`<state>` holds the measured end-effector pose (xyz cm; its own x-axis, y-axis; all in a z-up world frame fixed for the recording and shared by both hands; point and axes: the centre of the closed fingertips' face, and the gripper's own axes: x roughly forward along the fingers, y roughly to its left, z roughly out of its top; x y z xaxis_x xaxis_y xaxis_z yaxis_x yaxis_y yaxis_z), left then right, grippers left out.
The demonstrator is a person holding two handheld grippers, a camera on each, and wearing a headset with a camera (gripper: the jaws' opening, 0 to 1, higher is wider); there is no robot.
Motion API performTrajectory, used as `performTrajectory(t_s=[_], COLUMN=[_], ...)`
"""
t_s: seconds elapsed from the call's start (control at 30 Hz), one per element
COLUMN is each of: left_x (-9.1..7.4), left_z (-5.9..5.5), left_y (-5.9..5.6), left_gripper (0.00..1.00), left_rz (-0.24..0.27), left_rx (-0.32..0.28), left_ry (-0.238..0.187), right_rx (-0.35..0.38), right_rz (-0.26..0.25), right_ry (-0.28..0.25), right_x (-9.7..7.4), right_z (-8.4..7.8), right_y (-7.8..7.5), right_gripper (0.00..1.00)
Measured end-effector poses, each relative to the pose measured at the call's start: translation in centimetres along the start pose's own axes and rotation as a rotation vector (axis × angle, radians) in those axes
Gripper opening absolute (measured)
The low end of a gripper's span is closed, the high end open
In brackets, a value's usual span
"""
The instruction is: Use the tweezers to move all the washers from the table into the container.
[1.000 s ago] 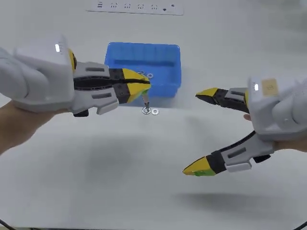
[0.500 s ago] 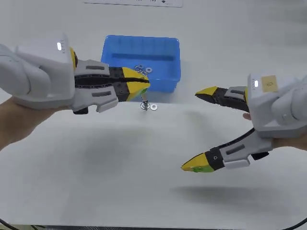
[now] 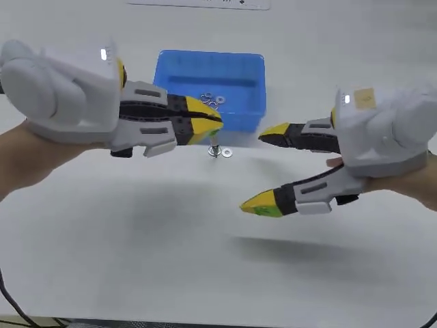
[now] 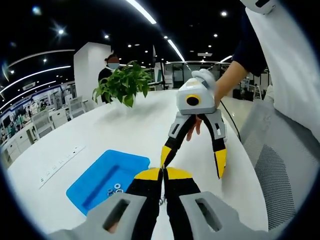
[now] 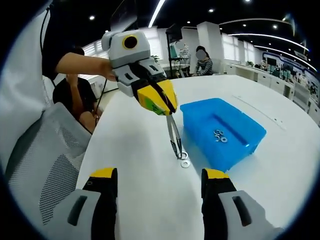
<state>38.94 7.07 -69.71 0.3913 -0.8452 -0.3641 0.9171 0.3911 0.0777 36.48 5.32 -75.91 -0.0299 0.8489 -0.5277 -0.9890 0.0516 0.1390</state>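
Observation:
My left gripper (image 3: 217, 126) is shut on a pair of metal tweezers (image 3: 214, 145) that point down from its tip. The tweezers' points (image 5: 175, 132) touch the table at two small washers (image 3: 222, 152), which lie just in front of the blue container (image 3: 235, 68). Several washers (image 3: 213, 100) lie inside the container. My right gripper (image 3: 254, 169) hangs open to the right of the washers with nothing between its jaws. In the right gripper view the left gripper (image 5: 162, 102) is above the table washers (image 5: 184, 159). The right gripper (image 4: 192, 162) faces the left gripper view.
A white power strip (image 3: 205, 3) lies at the table's far edge behind the container. A potted plant (image 4: 122, 85) stands further down the table. A mesh chair (image 4: 280, 170) is beside the table. The white tabletop (image 3: 136, 232) stretches towards me.
The right gripper has moved left, closer to the tweezers and the washers, still open. The left gripper and tweezers keep their place over the washers; the head camera has shifted slightly.

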Motion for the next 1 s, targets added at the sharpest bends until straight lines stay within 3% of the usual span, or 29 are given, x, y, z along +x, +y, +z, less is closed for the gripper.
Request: performTrajectory(t_s=[0.23, 0.37, 0.5, 0.6, 0.9, 1.0], left_x=[0.2, 0.2, 0.2, 0.2, 0.0, -0.1], left_z=[0.2, 0.1, 0.1, 0.0, -0.2, -0.3], left_y=[-0.1, -0.3, -0.3, -0.4, -0.5, -0.4], left_gripper=[0.05, 0.05, 0.05, 0.05, 0.05, 0.05], left_rz=[-0.002, -0.015, -0.019, -0.025, -0.031, -0.026], left_rx=[-0.022, -0.011, -0.013, -0.01, -0.014, -0.023], left_ry=[-0.002, 0.008, 0.012, 0.016, 0.025, 0.024], right_rx=[-0.001, -0.039, -0.089, -0.125, -0.145, -0.177], right_rz=[0.001, 0.043, 0.05, 0.057, 0.075, 0.08], right_ry=[-0.031, 0.006, 0.033, 0.04, 0.014, 0.033], right_x=[1.7, 2.8, 3.5, 3.9, 4.5, 4.5], right_z=[1.7, 1.5, 1.3, 1.5, 2.4, 2.2], right_y=[-1.1, -0.8, -1.0, -1.2, -1.7, -1.6], right_gripper=[0.49, 0.39, 0.31, 0.29, 0.16, 0.14])
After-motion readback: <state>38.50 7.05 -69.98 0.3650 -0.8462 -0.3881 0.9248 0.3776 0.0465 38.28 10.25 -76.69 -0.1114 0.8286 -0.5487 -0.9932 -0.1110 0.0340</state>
